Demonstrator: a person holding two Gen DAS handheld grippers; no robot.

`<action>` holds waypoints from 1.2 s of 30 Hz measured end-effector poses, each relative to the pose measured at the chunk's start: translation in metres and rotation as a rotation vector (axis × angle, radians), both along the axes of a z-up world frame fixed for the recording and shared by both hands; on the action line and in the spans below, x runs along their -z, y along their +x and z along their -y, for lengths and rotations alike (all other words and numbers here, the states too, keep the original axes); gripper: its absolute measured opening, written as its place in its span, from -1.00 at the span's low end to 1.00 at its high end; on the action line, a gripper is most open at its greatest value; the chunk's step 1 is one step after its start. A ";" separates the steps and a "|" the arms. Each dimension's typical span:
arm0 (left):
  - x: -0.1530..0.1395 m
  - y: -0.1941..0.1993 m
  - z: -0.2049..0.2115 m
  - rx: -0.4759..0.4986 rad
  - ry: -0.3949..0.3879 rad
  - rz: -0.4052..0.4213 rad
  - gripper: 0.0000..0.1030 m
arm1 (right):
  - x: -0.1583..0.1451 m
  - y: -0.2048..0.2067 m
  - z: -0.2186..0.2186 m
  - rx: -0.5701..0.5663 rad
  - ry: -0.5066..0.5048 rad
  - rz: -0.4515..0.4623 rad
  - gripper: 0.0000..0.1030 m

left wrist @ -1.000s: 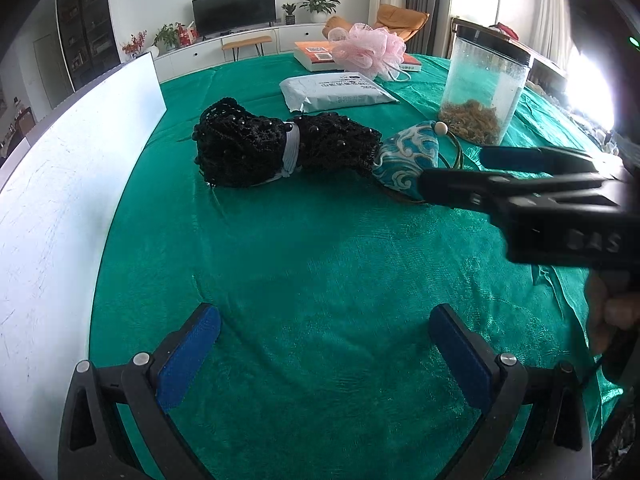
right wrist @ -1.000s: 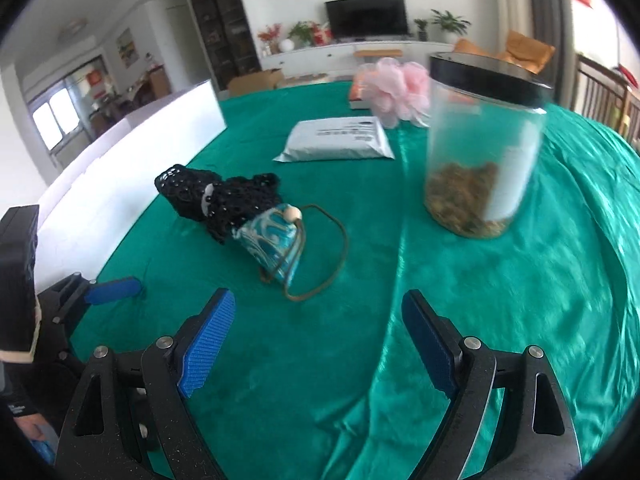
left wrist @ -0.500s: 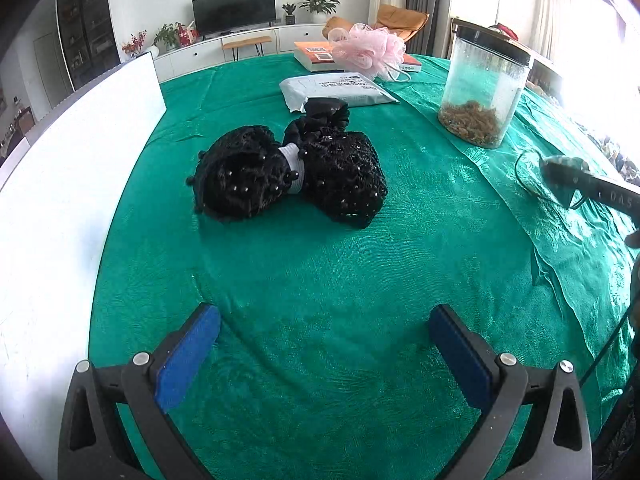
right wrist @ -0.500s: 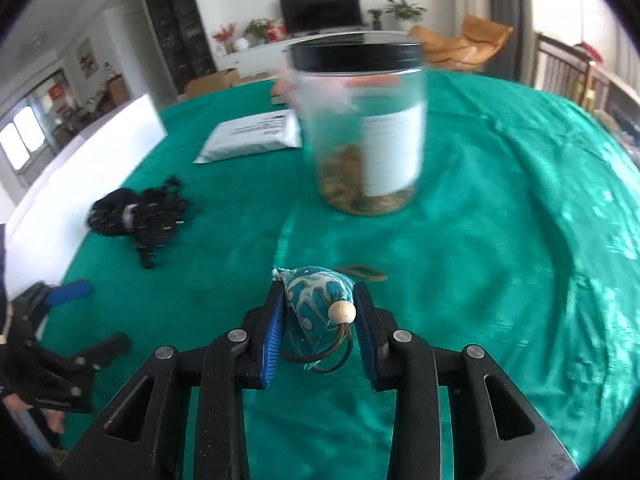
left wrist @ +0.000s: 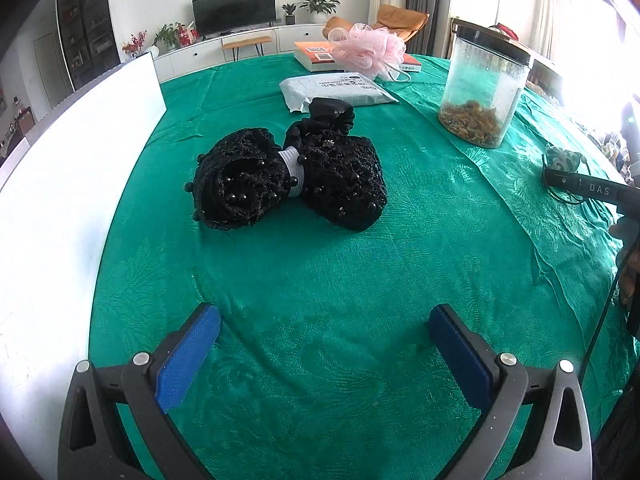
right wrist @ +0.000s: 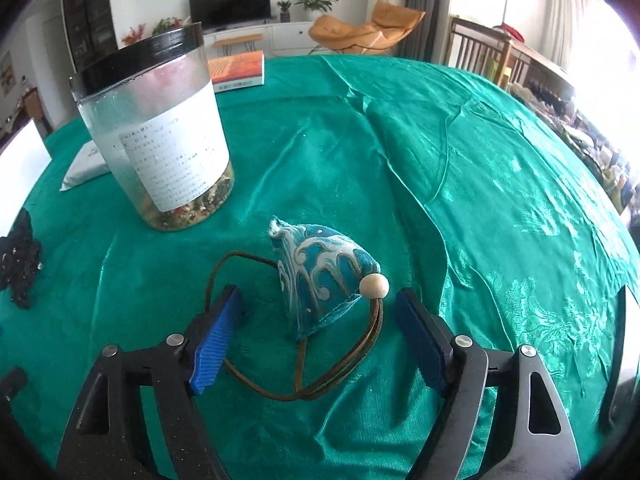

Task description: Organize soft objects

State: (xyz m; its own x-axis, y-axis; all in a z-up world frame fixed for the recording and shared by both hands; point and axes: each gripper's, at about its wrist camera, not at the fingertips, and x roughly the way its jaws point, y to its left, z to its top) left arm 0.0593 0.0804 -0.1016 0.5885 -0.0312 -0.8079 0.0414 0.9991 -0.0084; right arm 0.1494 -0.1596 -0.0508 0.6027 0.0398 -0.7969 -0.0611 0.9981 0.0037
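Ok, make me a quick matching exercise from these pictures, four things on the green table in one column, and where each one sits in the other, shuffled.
Things:
1. blue patterned pouch
2. black beaded netting
3. pink mesh puff
4. clear jar

Places:
A. leaning on the orange book
B. between the open right gripper fingers
C. ahead of the left gripper
D. holding brown bits at its bottom

Pairs: 1-B, 2-C, 3-A, 4-D

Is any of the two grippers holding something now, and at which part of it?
Nothing is held. The right gripper has just opened; the blue pouch lies on the tablecloth between its pads, untouched. The left gripper is open over bare cloth.
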 end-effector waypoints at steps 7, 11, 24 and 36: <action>0.000 0.000 0.000 0.000 0.000 0.000 1.00 | 0.000 -0.004 0.001 0.008 0.008 -0.002 0.70; 0.000 0.000 0.000 0.000 0.000 0.000 1.00 | 0.000 -0.004 0.001 0.008 0.009 -0.001 0.70; 0.000 0.000 -0.001 0.000 0.000 0.000 1.00 | 0.000 -0.004 0.001 0.008 0.009 -0.001 0.70; 0.000 0.000 0.000 0.000 0.000 0.000 1.00 | 0.000 -0.004 0.001 0.008 0.009 -0.001 0.70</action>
State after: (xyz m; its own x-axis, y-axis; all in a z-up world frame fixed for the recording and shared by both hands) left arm 0.0589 0.0809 -0.1016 0.5888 -0.0312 -0.8077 0.0411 0.9991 -0.0086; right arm 0.1456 -0.1610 -0.0510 0.6026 0.0427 -0.7969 -0.0534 0.9985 0.0131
